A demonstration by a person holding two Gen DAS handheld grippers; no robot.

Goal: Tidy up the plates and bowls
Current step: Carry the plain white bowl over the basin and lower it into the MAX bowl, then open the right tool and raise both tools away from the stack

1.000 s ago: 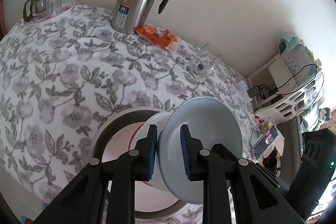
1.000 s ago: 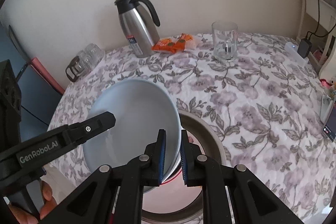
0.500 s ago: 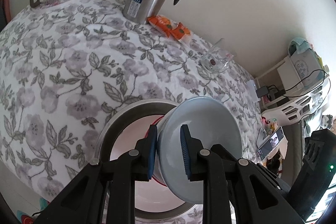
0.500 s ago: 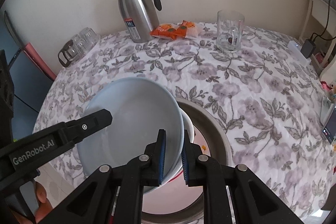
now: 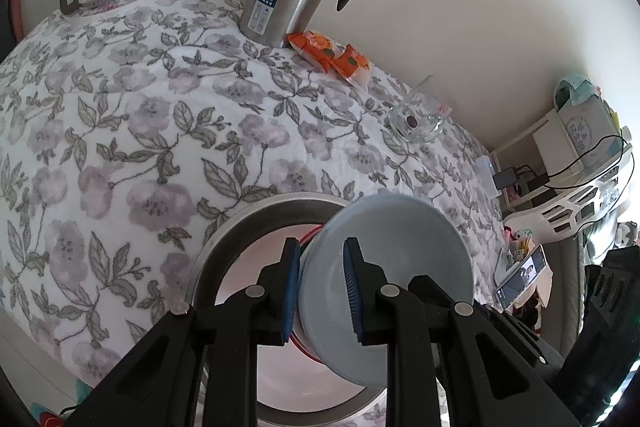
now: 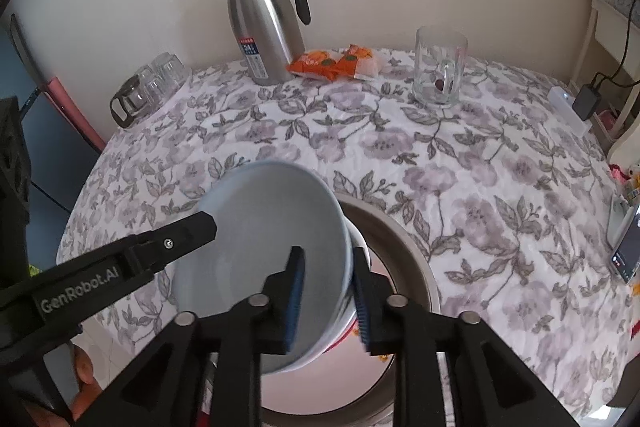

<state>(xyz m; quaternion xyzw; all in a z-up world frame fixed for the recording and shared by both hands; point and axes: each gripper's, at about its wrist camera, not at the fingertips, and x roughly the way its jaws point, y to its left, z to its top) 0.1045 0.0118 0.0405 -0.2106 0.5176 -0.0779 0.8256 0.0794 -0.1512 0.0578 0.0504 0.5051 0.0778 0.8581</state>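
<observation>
Worktop [image 6: 500, 155], round, under a white cloth printed with grey-mauve flowers, carried everything. Largest vessel on it: a wide steel basin with a pale pink inside [image 5: 240, 263], at 6 o'clock in both views, rim toward the cameras.

Over the basin's 9 o'clock side, a pale blue glazed bowl [image 6: 272, 239] was held tilted, mouth toward the right wrist camera. It looked empty. A white bowl with a red edge [image 6: 352, 311] sat nested just behind it; whether the two touched could not be told. Both hung partly above the basin, probably being lifted out of it or lowered in as a stack.

Left gripper [image 5: 320, 291] straddled the blue bowl's rim, one blue pad outside, one inside, with gaps showing; I could not tell if it was pinching. Right gripper [image 6: 328, 301] straddled the opposite rim the same way, fingers apart from the wall on the inner side, so its hold too was uncertain. Two grips on opposite rims likely kept the tilted stack from slipping.

At 12 o'clock, a steel vacuum jug with black handle [image 6: 264, 27]. At 1 o'clock, a clear glass mug [image 6: 440, 71] holding one small dark red thing. Orange snack packets [image 6: 332, 65] lay between jug and mug. At 10 o'clock, a cluster of upturned glasses with a small glass pot [image 6: 148, 91].
</observation>
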